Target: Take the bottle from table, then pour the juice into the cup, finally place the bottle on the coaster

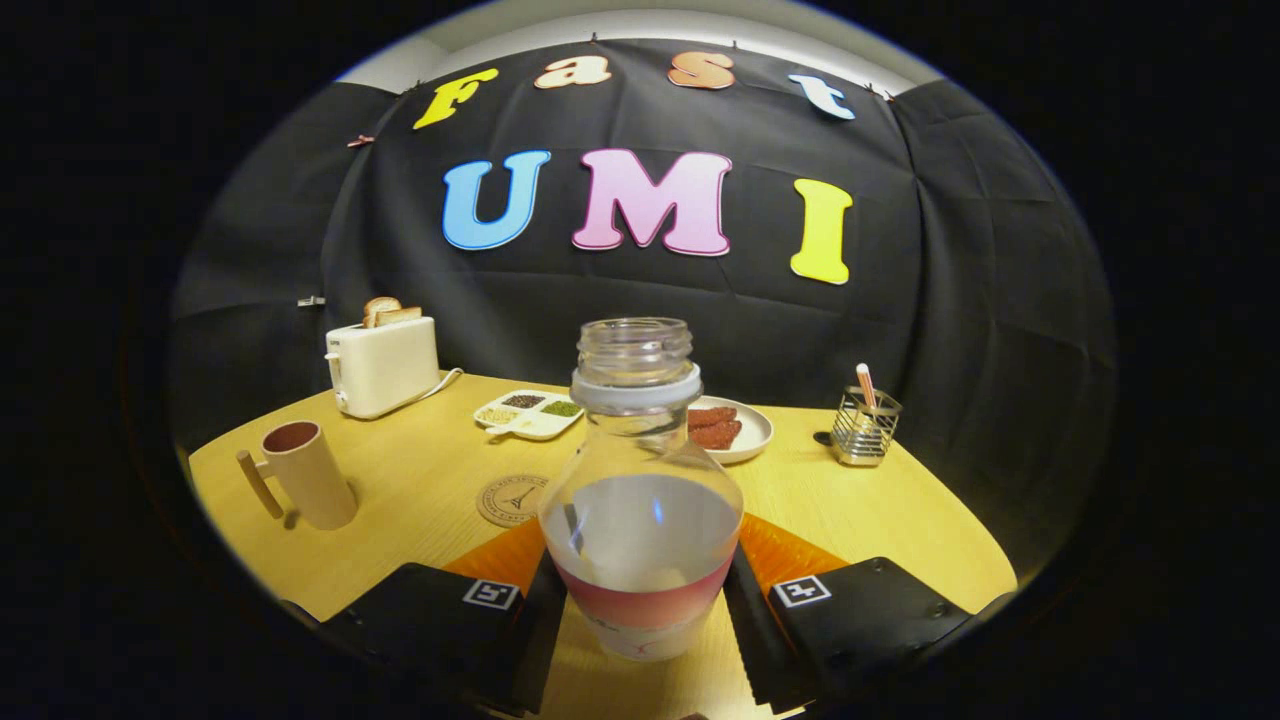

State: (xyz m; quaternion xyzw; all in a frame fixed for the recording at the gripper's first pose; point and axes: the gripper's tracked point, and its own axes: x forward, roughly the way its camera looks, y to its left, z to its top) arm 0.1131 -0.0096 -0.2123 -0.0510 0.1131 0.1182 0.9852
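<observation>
Bottle [640,490] stands upright between the two fingers of the claw [640,600], uncapped, part full of pale liquid, with a pink label band low down. Both fingers sit close against its sides, closed on it, though whether it rests on the worktop [420,500] or hangs just above I cannot tell. Coaster [512,499] lies just beyond the left finger, beside the bottle. Cup [305,472] with a side handle stands farther left. Toaster [383,362], divided dish [528,413], plate [730,430] and wire holder [866,425] line the far edge
</observation>
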